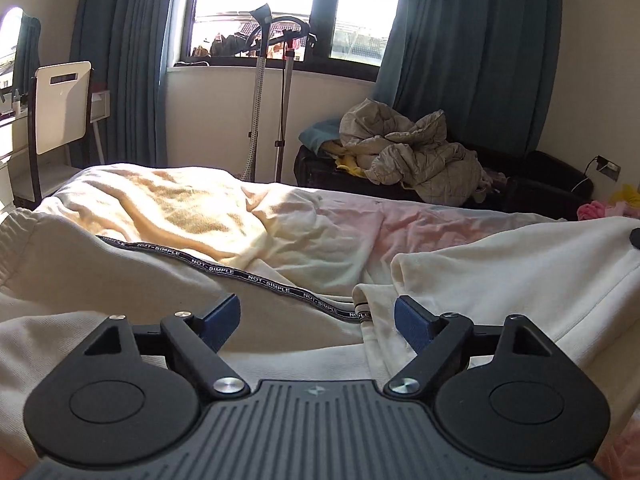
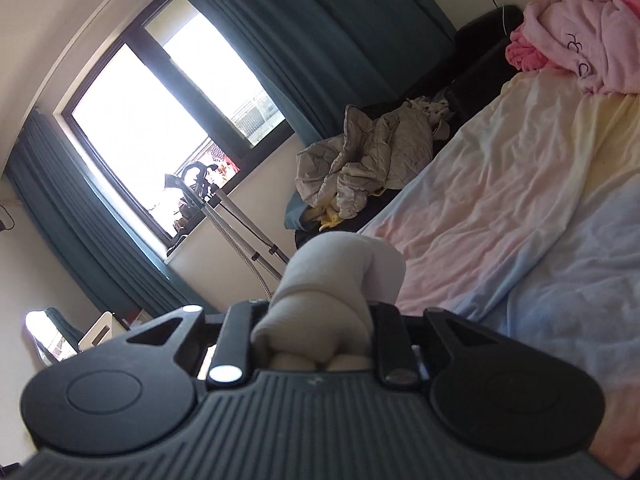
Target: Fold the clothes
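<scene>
The cream garment point(image 1: 120, 280) lies spread on the bed point(image 1: 340, 216), under and in front of the left gripper point(image 1: 318, 318). Its long axis is hard to tell, because only a part of it shows in the left view. A black tape point(image 1: 224, 270) with the white words "NOT-SIMPLE" runs over it, from far left of the jaws down to a place just ahead of the right finger. There it meets a folded edge, where a second cream layer point(image 1: 500, 276) lies over to the right of the jaws. The cloth is thick and soft, with wide wrinkles and a gathered hem at the far left.

The left jaws are wide apart, with blue pads point(image 1: 222, 320), and they hold nothing; the cloth lies between and below them.

The right gripper point(image 2: 316, 320) is closed on a bunched fold of the same cream cloth point(image 2: 320, 284), which stands up as a rounded lump ahead of the jaws. This view is strongly tilted.

Beyond the left jaws the bed has free pastel sheet up to its far edge. To the right of the right jaws the sheet is free too, up to the pink clothes point(image 2: 580, 40) far ahead.
</scene>
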`<state>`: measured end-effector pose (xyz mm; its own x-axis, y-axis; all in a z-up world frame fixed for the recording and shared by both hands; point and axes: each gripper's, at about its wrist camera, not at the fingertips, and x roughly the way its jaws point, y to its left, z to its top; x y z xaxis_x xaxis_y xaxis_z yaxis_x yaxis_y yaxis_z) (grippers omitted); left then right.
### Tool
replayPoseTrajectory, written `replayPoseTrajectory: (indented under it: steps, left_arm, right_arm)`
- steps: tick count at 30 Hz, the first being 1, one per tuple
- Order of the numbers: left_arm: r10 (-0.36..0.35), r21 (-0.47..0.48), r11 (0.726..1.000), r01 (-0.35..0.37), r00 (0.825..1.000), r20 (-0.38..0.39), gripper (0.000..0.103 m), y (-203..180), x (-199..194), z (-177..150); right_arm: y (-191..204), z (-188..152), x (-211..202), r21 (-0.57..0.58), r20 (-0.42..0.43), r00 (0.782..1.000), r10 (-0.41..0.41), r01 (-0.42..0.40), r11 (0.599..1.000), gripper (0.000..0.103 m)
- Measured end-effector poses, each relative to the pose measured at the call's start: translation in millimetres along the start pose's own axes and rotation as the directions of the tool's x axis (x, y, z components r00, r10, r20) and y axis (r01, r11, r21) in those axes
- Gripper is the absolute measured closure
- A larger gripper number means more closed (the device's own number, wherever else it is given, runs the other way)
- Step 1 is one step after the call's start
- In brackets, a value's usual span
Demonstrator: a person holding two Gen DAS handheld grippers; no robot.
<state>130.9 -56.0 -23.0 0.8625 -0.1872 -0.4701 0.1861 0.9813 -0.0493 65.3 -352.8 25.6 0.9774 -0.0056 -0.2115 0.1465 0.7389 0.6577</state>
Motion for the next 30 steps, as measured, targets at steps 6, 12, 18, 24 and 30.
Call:
replayPoseTrajectory:
  steps: [6,12,18,24,30]
  left_arm:
    - [-0.045,0.068,0.996,0.052,0.993,-0.109,0.016,-69,54,-10]
    - [-0.030,0.124,0.991,0.054,0.982,-0.186,0.016,-98,86,-26]
    - [-0.021,0.123,0.992,0.040,0.988,-0.154,0.011,-51,38,-7]
    - [0.098,0.178,0.981,-0.082,0.992,-0.082,0.010,14,-28,15]
    - [0.209,0.104,0.974,-0.203,0.976,-0.058,0.010,77,-73,23]
  right_arm:
    - [-20,32,-25,-0.069,0.163,0.986,0.021,-0.010,0.998,0.080]
    - [-16,18,-13,-0.205,0.168,0.985,0.044,-0.009,0.979,0.080]
    - [-1,5,-11,-0.279,0.189,0.979,0.077,-0.021,0.960,0.080]
    - [35,-19,-1,-0.402,0.184,0.979,0.085,-0.004,0.916,0.079]
    - [92,-52,8,-0.541,0.181,0.981,0.069,0.040,0.840,0.079]
